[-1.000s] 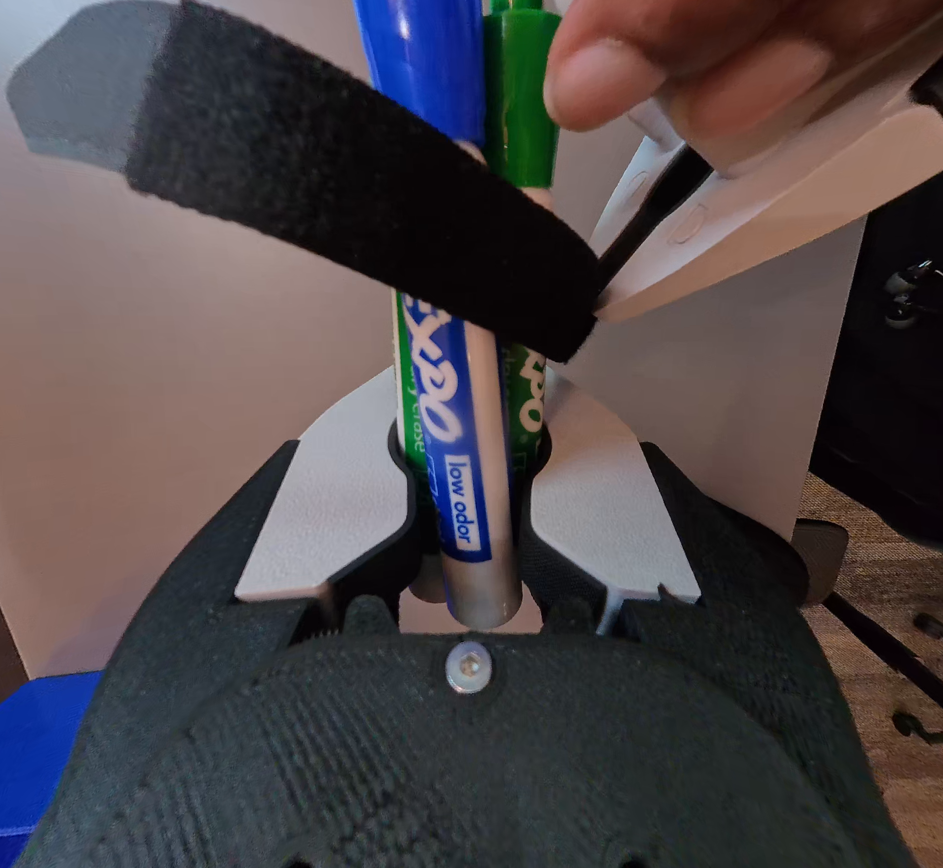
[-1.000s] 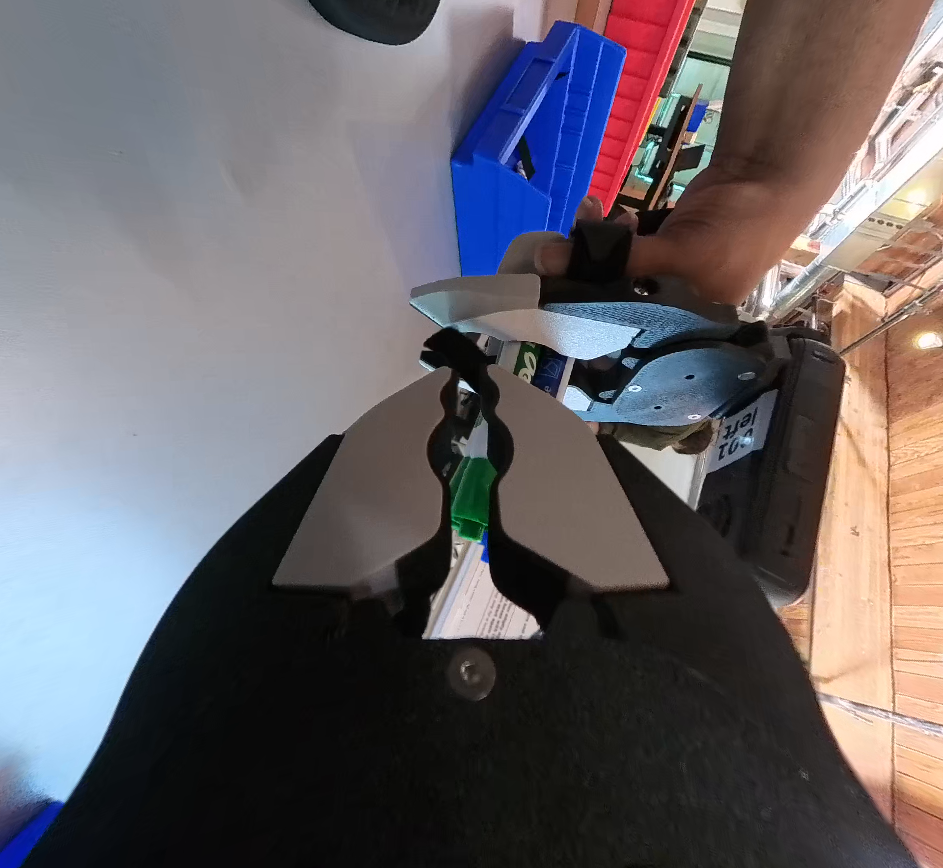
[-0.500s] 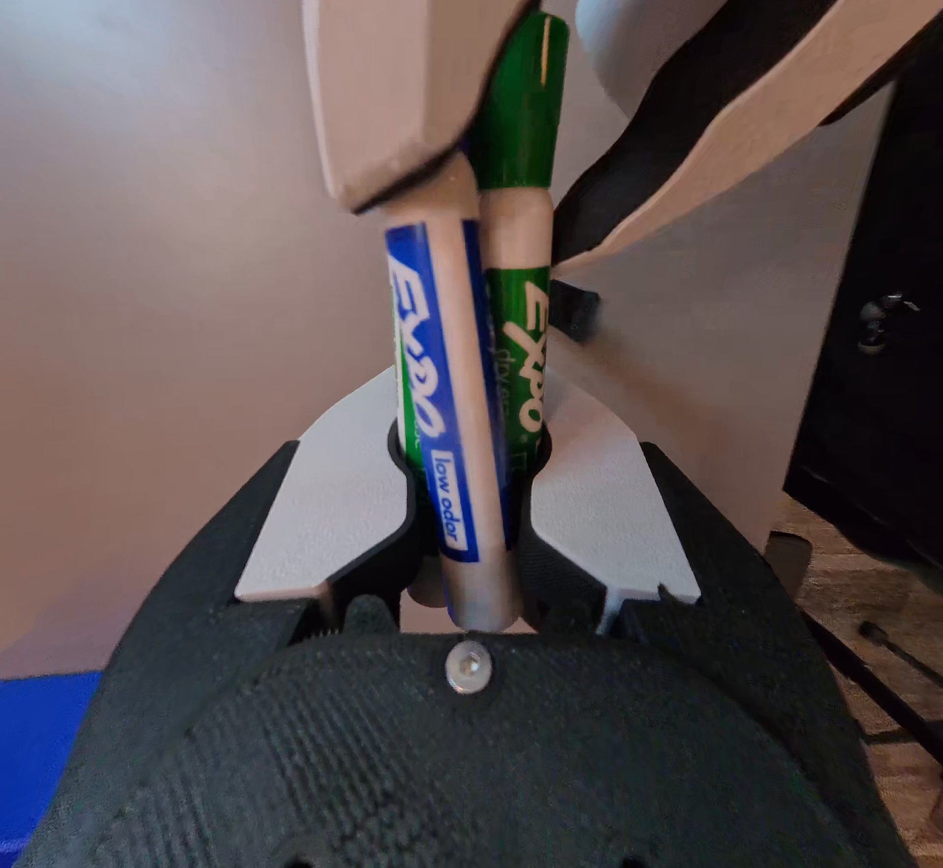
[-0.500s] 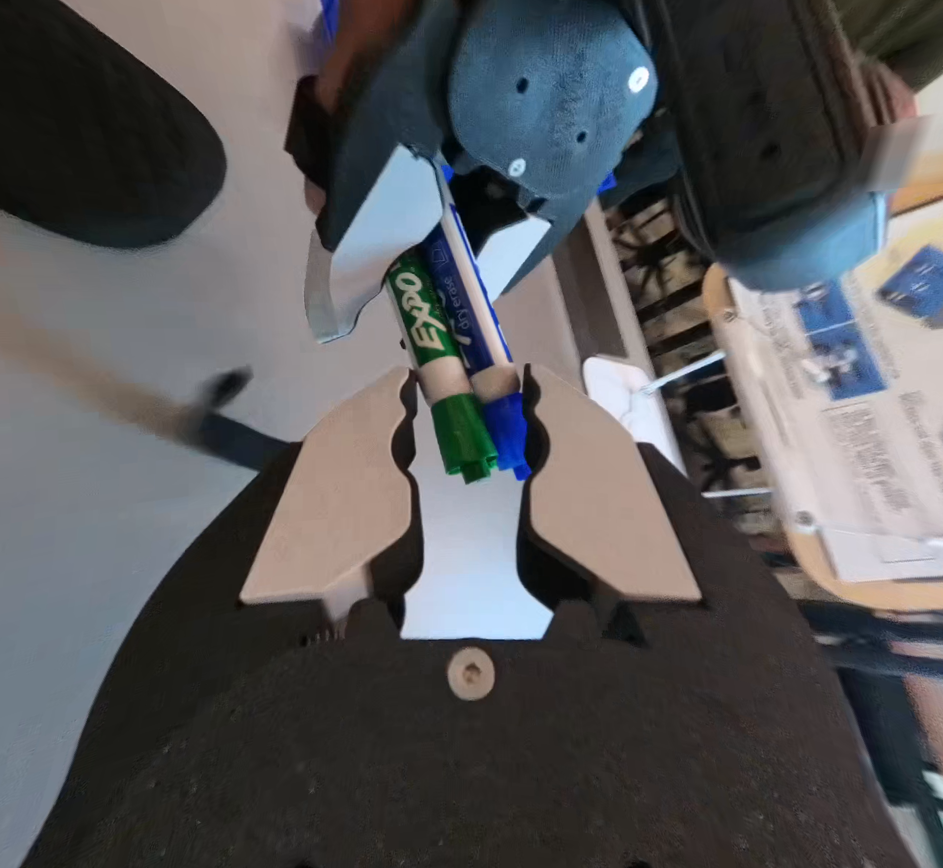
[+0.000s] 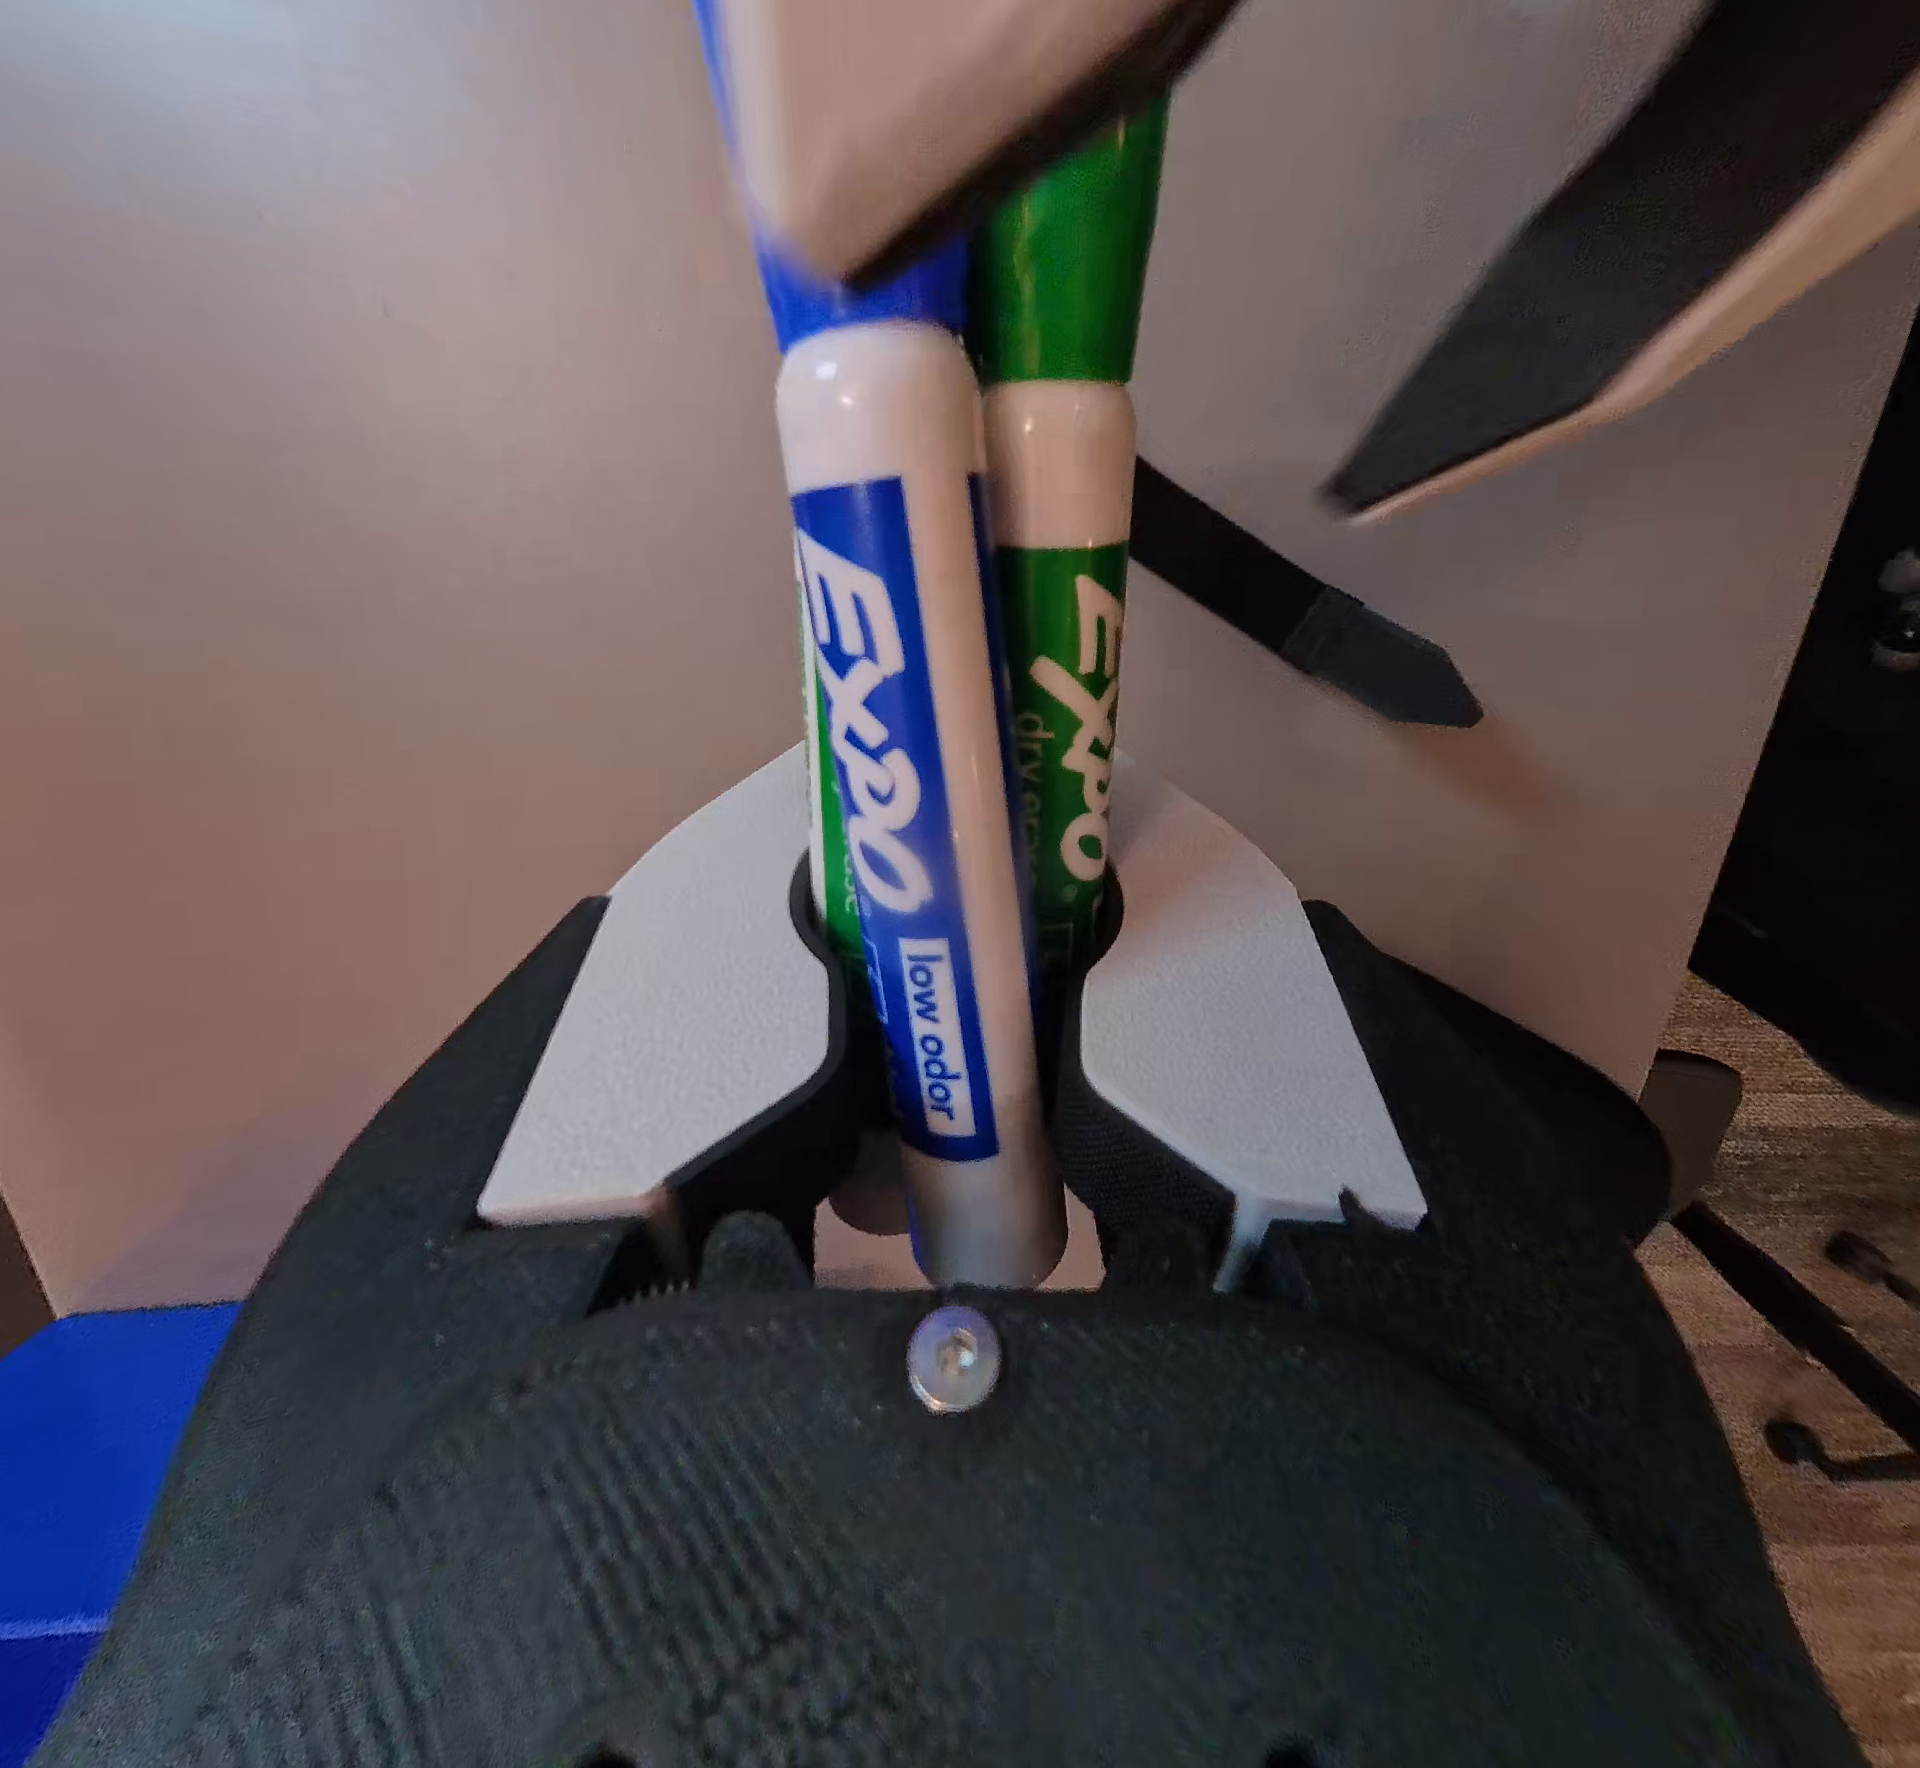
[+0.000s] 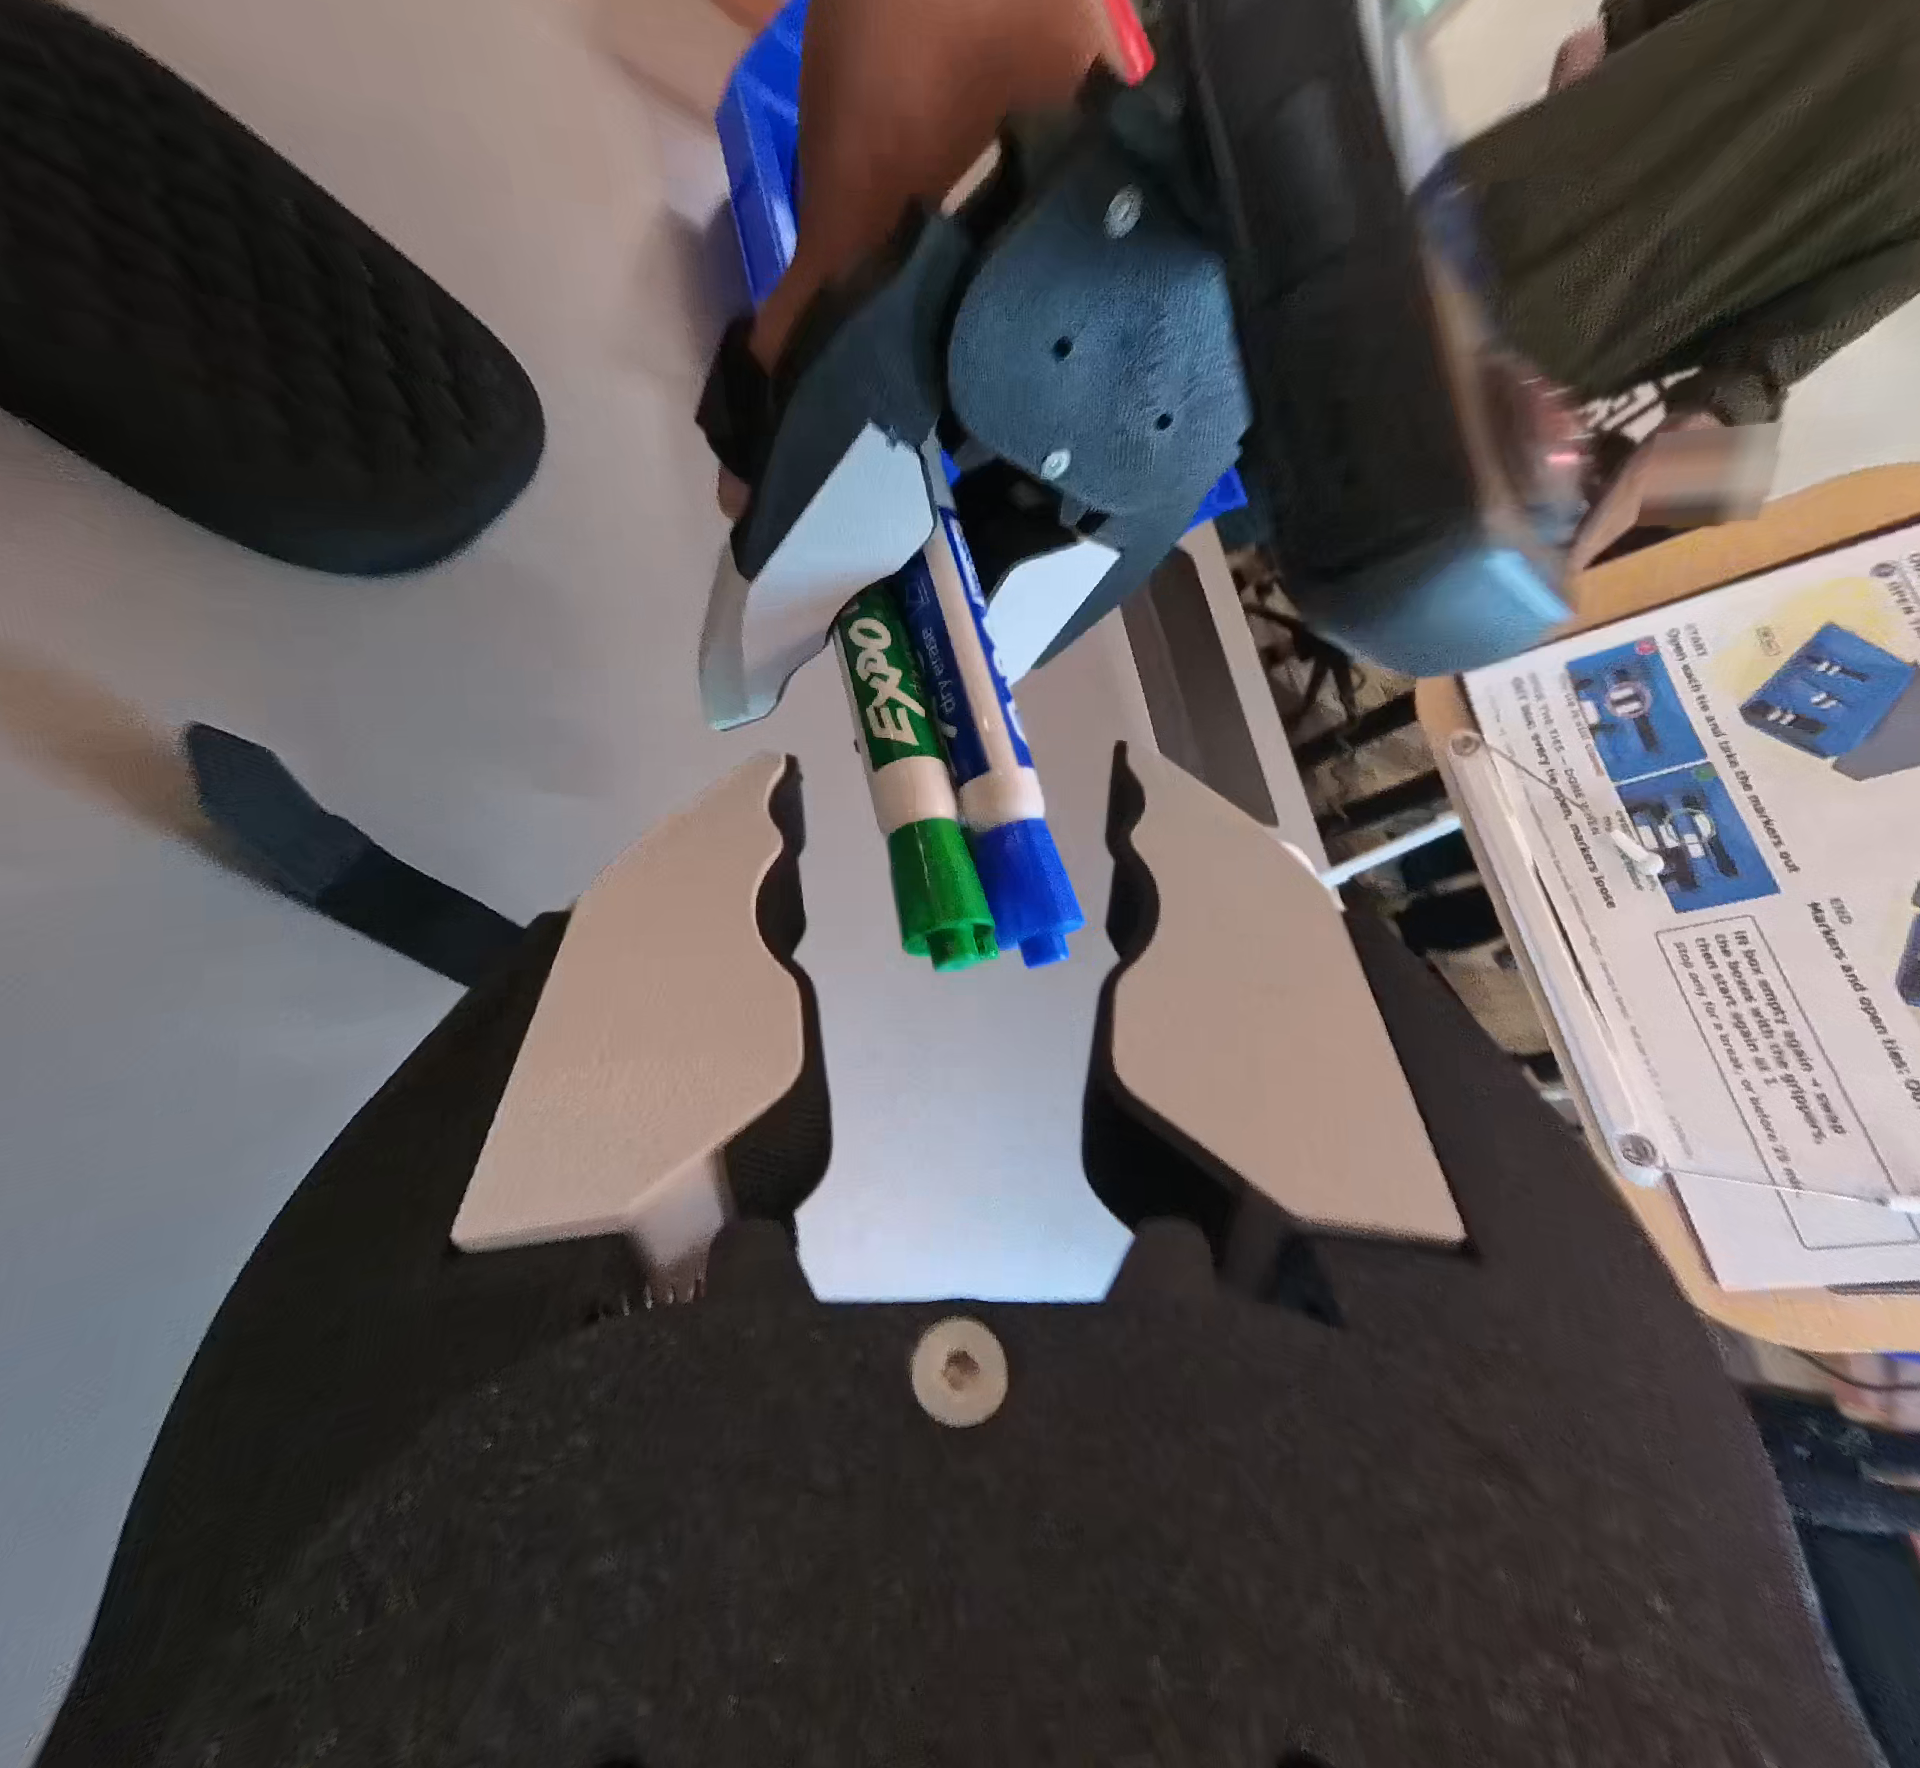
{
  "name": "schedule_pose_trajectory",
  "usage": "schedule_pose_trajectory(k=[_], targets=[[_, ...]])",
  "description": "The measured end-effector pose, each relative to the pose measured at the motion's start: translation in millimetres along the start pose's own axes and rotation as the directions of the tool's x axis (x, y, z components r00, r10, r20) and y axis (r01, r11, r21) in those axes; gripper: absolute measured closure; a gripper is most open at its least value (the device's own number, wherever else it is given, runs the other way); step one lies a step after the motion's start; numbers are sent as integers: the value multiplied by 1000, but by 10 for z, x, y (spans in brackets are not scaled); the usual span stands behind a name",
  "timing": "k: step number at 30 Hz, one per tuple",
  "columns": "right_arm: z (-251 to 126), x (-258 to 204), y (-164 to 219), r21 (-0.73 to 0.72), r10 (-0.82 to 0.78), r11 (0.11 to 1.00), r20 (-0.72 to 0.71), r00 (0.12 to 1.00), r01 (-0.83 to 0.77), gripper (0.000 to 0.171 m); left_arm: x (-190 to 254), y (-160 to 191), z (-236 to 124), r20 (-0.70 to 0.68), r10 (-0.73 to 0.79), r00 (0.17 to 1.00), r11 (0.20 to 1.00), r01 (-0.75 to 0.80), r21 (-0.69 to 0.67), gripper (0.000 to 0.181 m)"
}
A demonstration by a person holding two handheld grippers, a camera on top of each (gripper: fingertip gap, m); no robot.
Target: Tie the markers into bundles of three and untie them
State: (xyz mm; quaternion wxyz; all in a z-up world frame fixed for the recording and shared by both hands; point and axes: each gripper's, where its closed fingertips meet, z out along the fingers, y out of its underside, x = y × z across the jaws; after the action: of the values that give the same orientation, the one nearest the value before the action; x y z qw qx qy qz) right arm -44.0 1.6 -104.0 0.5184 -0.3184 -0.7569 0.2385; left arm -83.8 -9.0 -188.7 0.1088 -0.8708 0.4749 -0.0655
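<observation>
My left gripper [image 5: 966, 783] is shut on three markers held side by side: a blue marker [image 5: 894, 731] in front, a green marker [image 5: 1070, 596] to its right, and another green one [image 5: 821, 825] mostly hidden behind. My right gripper [image 6: 951, 762] is open, and the green cap [image 6: 935, 887] and blue cap [image 6: 1023, 877] sit between its fingers without touching them. Its fingers [image 5: 935, 35] show blurred over the caps in the left wrist view. The black strap [image 5: 1299, 596] lies loose on the white table [image 5: 312, 471]; it also shows in the right wrist view [image 6: 312, 845].
A black textured pad [image 6: 208, 316] lies on the table at the left. A blue bin [image 6: 769, 160] stands behind the hand [image 6: 935, 56] holding my left gripper [image 6: 935, 555]. A printed sheet in a clear stand [image 6: 1714, 887] is on a wooden table to the right. The table edge and floor [image 5: 1766, 1147] are at the right. Left tips to right tips: about 9 cm. From the left gripper's tips to the black strap [image 5: 1299, 596] is close to 10 cm. My right wrist view [image 6: 345, 889] looks at it from another angle.
A second ago my right gripper held the strap across the markers. It has let the strap go onto the table, swung round to face the caps and opened wider. My left grip has not changed.
</observation>
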Motion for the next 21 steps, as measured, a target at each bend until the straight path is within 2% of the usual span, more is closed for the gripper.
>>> schedule_pose_trajectory(k=[3,6,10,15,16,17,18,19,21], targets=[[-180,4,107,-3,125,992,39,991,-125,121,-71,107,-9,44,1,999,999,0,-34,138],[-185,-228,531,-123,341,937,134,930,-326,126,-101,220,-30,67,-7,998,999,11,-52,138],[27,-706,985,-308,664,744,254,703,-592,125,-92,332,-22,81,-8,997,998,13,-63,138],[320,-895,1132,-387,759,650,283,587,-654,126,-35,391,17,83,-4,997,998,9,-61,138],[367,-919,1111,-388,766,643,300,569,-661,133,-19,404,19,82,-3,997,998,8,-60,138],[405,-933,1076,-380,769,639,319,553,-669,149,-8,418,21,82,-3,997,998,8,-60,138],[437,-928,1042,-365,767,642,337,547,-675,168,-3,437,23,83,-4,997,998,9,-61,138],[461,-886,1014,-346,759,650,345,552,-677,168,-1,457,24,83,-7,997,998,12,-61,138],[477,-635,967,-265,707,706,325,628,-657,169,-6,504,16,85,-16,996,998,21,-61,138]])
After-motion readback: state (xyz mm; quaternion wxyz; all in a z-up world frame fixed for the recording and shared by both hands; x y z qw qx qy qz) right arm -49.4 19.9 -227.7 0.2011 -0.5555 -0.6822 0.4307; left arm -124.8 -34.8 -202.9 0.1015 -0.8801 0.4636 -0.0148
